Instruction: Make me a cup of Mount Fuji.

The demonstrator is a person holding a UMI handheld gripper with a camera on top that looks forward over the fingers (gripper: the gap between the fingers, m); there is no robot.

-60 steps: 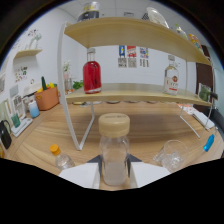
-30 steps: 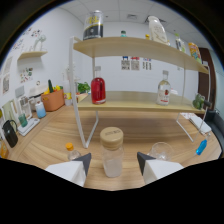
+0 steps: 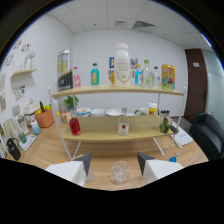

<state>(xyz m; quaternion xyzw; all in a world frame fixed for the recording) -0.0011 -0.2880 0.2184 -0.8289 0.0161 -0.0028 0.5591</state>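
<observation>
Glass: clear, upright, apparently empty. Stands on the wooden table low between the two fingertips, with open space at either side. Gripper: fingers spread wide, pressing on nothing, carrying nothing.

Just beyond the fingers: white two-tier rack across the table. On the lower tier, a red bottle beyond the left finger and a clear bottle with a red label straight ahead past the glass. On the upper tier, a tall white bottle among a close row of coloured bottles and cartons. Well off beyond the left finger, an orange pot near the wall. Small blue item on the table just beyond the right finger; identity not determinable.

Judged state of task: no liquid visible in the glass; pouring not yet done.

Hazards noted:
- Tip-over of the glass if closed on off-centre. Cause: smooth, rounded wall and one finger meeting it before the other.
- Glass knocked forward when reaching for a bottle. Cause: directly in the line between the fingers and the labelled bottle.
- Collision with the rack's leg or lower board. Cause: bottles set back under the upper tier, little room above them.
- Neighbouring bottles toppled on the upper tier. Cause: tight spacing.
- Wrong ingredient picked. Cause: labels not legible from this position.
</observation>
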